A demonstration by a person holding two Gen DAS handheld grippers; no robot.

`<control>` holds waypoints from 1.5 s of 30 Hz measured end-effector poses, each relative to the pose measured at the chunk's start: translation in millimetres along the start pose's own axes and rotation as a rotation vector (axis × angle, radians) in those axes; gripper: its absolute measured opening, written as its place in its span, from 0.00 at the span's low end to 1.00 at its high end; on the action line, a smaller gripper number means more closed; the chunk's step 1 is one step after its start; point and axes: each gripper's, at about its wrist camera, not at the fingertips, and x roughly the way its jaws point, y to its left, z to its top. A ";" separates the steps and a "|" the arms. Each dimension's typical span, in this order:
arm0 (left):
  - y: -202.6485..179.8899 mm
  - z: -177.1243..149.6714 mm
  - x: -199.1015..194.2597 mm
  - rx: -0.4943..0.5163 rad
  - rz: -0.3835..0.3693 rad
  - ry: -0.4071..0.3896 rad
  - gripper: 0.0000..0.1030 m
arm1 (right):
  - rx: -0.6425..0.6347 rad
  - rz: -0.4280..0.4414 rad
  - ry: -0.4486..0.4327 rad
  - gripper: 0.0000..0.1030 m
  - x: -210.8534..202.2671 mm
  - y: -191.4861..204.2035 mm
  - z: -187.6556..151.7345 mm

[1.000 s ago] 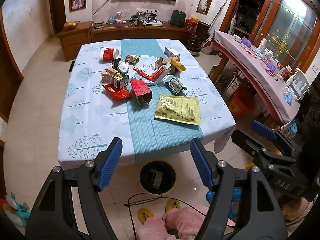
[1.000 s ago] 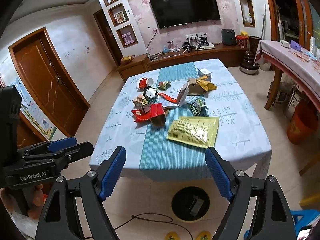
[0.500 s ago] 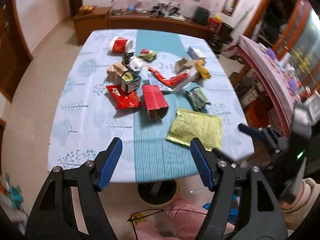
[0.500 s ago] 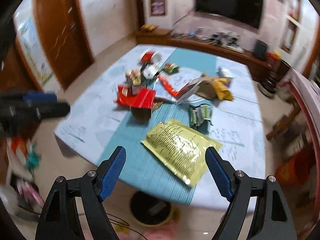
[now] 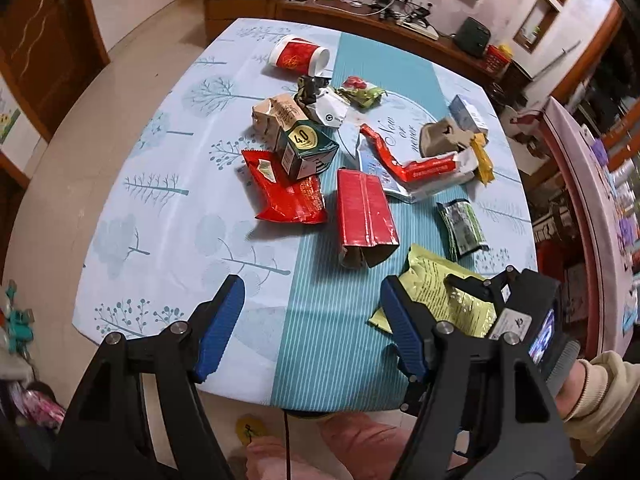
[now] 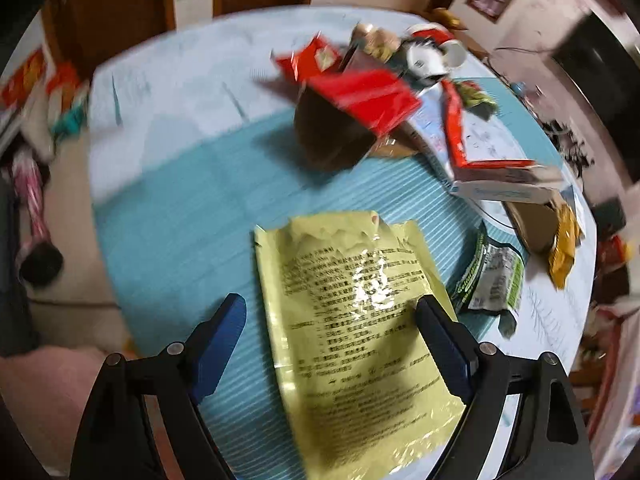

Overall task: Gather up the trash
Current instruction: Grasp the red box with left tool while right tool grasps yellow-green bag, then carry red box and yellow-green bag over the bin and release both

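Note:
Trash lies on a table with a pale blue cloth (image 5: 160, 216) and teal runner. A flat yellow-green foil pouch (image 6: 360, 312) lies at the near edge; my right gripper (image 6: 336, 344) is open just above it, fingers on either side. The pouch also shows in the left wrist view (image 5: 436, 292), partly behind the right gripper (image 5: 516, 300). My left gripper (image 5: 312, 320) is open and empty over the near runner. Further off lie a red carton (image 5: 364, 216), a red wrapper (image 5: 288, 196), a green milk carton (image 5: 304, 152), a red paper cup (image 5: 298, 58) and a green sachet (image 5: 462, 228).
More wrappers and flattened boxes (image 5: 420, 168) crowd the table's middle and right. A side table (image 5: 592, 184) stands to the right and a TV cabinet (image 5: 360, 12) behind. Pink slippers (image 5: 320, 452) and a cable lie on the floor at the near edge.
Both grippers have moved forward and down toward the table. The right gripper has closed in over the yellow-green pouch and now straddles it. Both stay open.

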 end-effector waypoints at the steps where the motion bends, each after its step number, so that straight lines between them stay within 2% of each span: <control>1: -0.7 0.6 0.6 -0.003 -0.003 -0.001 0.66 | 0.011 0.022 0.014 0.86 3.9 -5.6 1.4; 3: -3.9 3.8 2.7 -0.004 -0.007 -0.006 0.66 | 0.066 0.094 0.046 0.86 13.1 -22.5 4.1; 6: -11.1 9.5 5.7 0.005 -0.013 -0.006 0.66 | 0.108 0.148 0.062 0.83 22.2 -41.3 6.5; 8: -14.9 12.3 7.4 0.011 -0.020 -0.004 0.66 | 0.131 0.158 0.061 0.72 24.0 -53.9 8.5; 10: -19.4 16.4 11.9 0.013 -0.030 0.007 0.66 | 0.148 0.155 0.062 0.46 24.3 -64.2 10.5; 11: -21.6 18.7 14.8 0.012 -0.035 0.014 0.66 | 0.159 0.156 0.065 0.40 25.1 -71.7 11.5; 15: -28.8 25.6 25.3 0.008 -0.053 0.040 0.66 | 0.240 0.223 0.057 0.32 25.5 -101.6 12.3; 17: -33.0 29.6 32.2 0.011 -0.058 0.054 0.66 | 0.290 0.251 0.032 0.23 20.7 -115.9 11.7; 19: -38.4 34.0 40.4 0.017 -0.054 0.068 0.66 | 0.351 0.270 0.002 0.20 15.0 -134.1 11.2; 24: -49.0 44.7 62.4 0.028 -0.035 0.101 0.66 | 0.548 0.312 -0.064 0.18 7.4 -182.2 3.2; 28: -55.2 52.0 86.0 0.029 -0.005 0.140 0.66 | 0.637 0.338 -0.087 0.18 -0.9 -191.4 -10.2; 31: -57.1 55.1 101.4 0.025 0.004 0.164 0.66 | 0.657 0.356 -0.094 0.18 -5.6 -189.6 -15.5; 32: -57.8 55.7 105.2 0.025 0.010 0.169 0.63 | 0.665 0.365 -0.094 0.18 -5.1 -192.1 -17.3; 33: -58.3 56.2 109.8 0.025 0.022 0.172 0.54 | 0.669 0.369 -0.095 0.18 -3.9 -192.5 -17.9; 35: -57.8 56.9 116.8 0.021 0.021 0.192 0.47 | 0.677 0.384 -0.098 0.18 -6.2 -193.8 -22.9; 45: -55.4 48.7 109.5 0.027 -0.005 0.181 0.43 | 0.721 0.418 -0.119 0.18 -22.9 -176.4 -32.2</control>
